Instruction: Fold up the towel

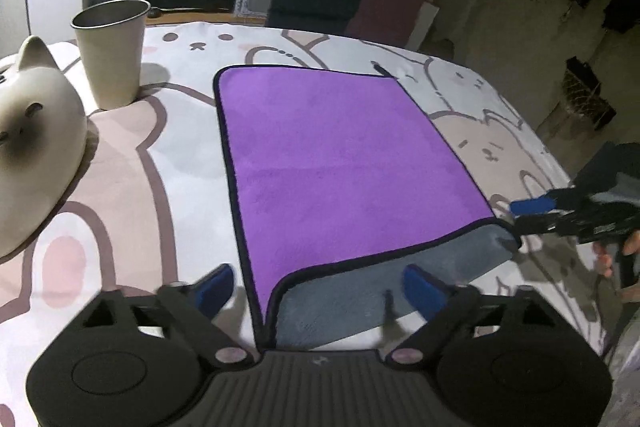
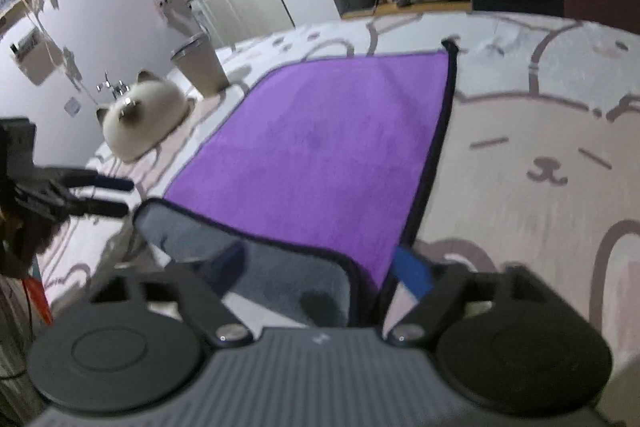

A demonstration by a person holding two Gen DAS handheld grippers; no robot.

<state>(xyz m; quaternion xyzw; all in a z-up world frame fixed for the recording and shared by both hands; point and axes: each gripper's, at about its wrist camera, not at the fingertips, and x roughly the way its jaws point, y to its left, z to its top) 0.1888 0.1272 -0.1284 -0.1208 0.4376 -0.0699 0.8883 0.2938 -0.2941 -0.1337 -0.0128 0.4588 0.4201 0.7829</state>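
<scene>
Purple towel (image 1: 340, 163) lies flat on the table (image 1: 132, 163), which carries a cartoon-animal printed cover. Towel has a dark bound edge; near edge is turned over toward the far side, exposing the grey underside (image 1: 360, 291) as a narrow band across the front.

Left gripper (image 1: 316, 287): blue-padded fingers (image 1: 424, 287) spread wide, straddling the near left corner of the towel, where the turned-over edge bends. One finger sits over the bare table cover, the other over the grey band. Not pinching anything.

Right gripper (image 2: 320, 267): fingers (image 2: 412, 273) also spread, set either side of the near right corner; one over the grey band, the other just beside the towel's dark edge. Nothing held. This view is blurred.

Each gripper shows in the other's view, at opposite ends of the folded band.

Other items: a beige cup (image 1: 110, 55) and a cat-shaped ceramic figure (image 1: 36, 143) stand on the table left of the towel, apart from it.
</scene>
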